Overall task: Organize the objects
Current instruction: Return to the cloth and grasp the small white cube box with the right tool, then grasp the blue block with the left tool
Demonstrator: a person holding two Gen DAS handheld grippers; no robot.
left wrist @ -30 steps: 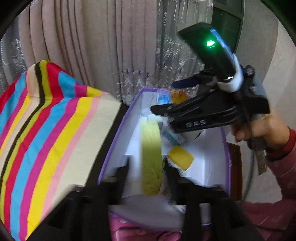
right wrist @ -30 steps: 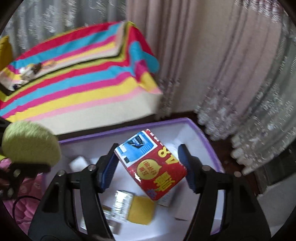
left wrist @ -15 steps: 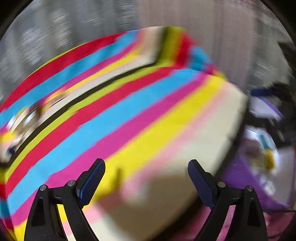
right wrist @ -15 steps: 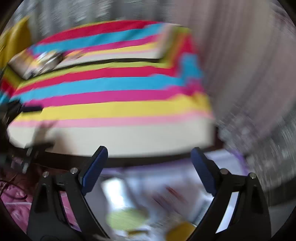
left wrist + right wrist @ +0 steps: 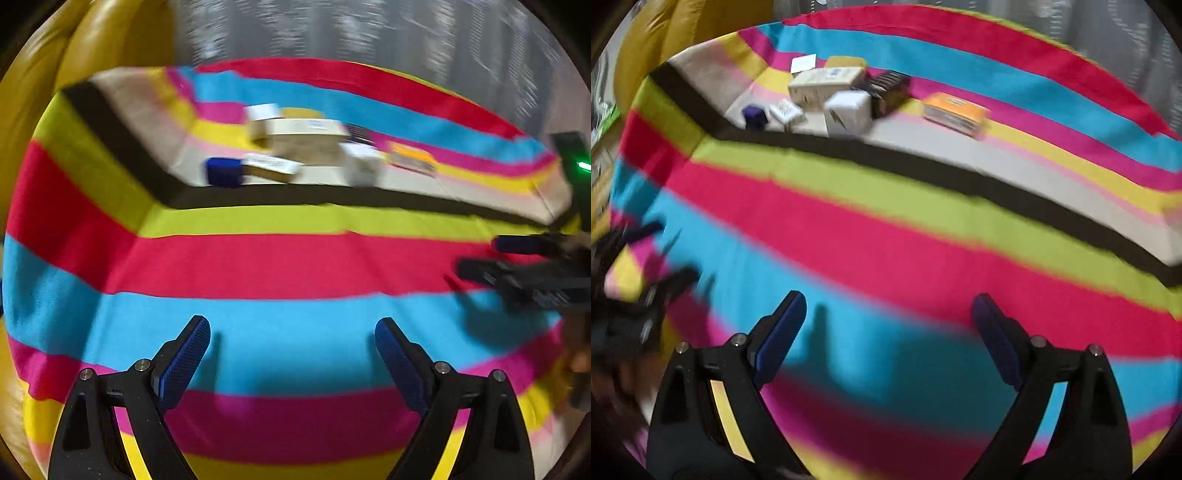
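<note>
Several small boxes lie in a cluster on the far part of a striped cloth: a beige box, a white box, a dark box, a small blue box and an orange box set apart to the right. The cluster also shows in the left wrist view, with the beige box and the blue box. My left gripper is open and empty above the cloth. My right gripper is open and empty; it also shows at the right edge of the left wrist view.
A yellow cushion or sofa back stands at the far left. Grey curtains hang behind the cloth. The left gripper appears blurred at the left edge of the right wrist view.
Both grippers have let go of their items over the purple box, opened, and swung left. They now face the striped cloth and its boxes.
</note>
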